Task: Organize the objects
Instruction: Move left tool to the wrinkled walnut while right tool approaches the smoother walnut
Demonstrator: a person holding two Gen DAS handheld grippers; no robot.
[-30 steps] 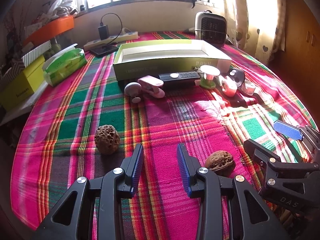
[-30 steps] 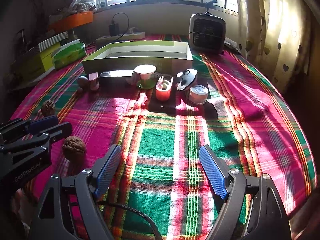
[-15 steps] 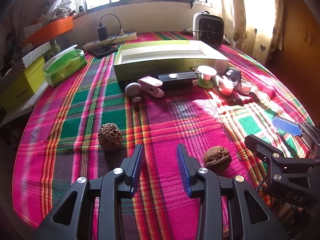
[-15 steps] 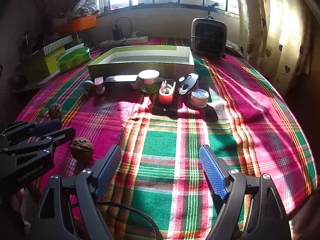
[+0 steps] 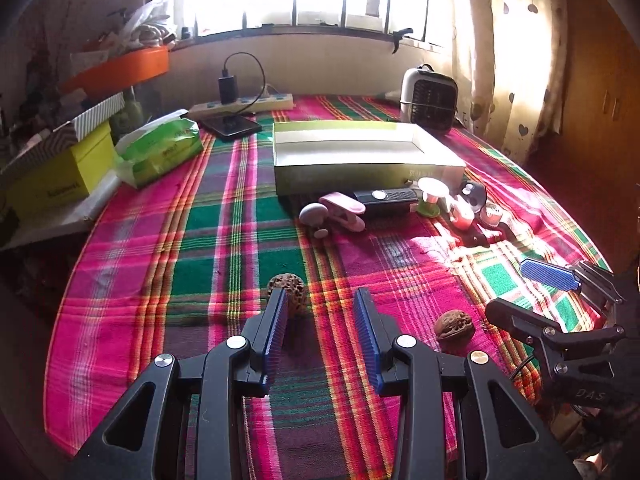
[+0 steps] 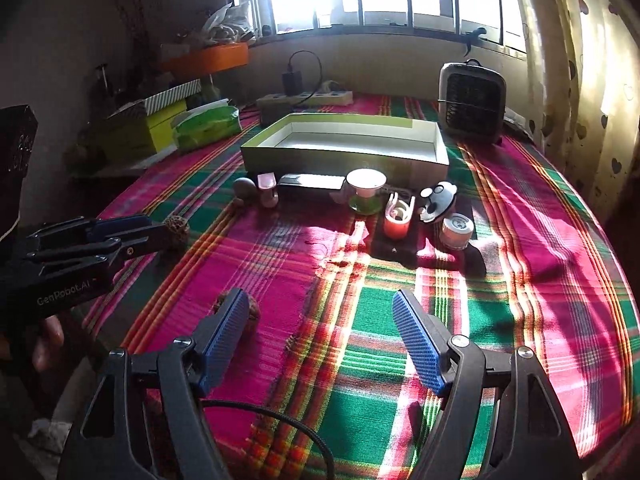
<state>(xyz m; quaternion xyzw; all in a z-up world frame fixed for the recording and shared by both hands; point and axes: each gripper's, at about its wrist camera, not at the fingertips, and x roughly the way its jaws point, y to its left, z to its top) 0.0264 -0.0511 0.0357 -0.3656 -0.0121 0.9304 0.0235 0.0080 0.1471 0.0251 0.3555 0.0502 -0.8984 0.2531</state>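
Since a second ago the left gripper (image 5: 320, 336) has drawn back and risen, so the pitted walnut (image 5: 289, 293) now sits just past its left fingertip instead of off to the side. The right gripper (image 6: 320, 344) has just been narrowing its jaws, with nothing between them.

Both sets of jaws stand apart and hold nothing. The left jaws hover over the plaid cloth on the table (image 5: 200, 248); the smooth walnut (image 5: 455, 325) lies on the cloth to their right, near the right gripper's fingers. In the right wrist view that walnut is partly hidden behind the left blue pad (image 6: 224, 336).

Farther off, a pink clip (image 5: 344, 210), a remote (image 5: 386, 197), a small cup (image 6: 366, 190) and a candle (image 6: 397, 222) lie in a row in front of the open green box (image 5: 360, 152). A heater (image 6: 472, 100) stands beyond it.
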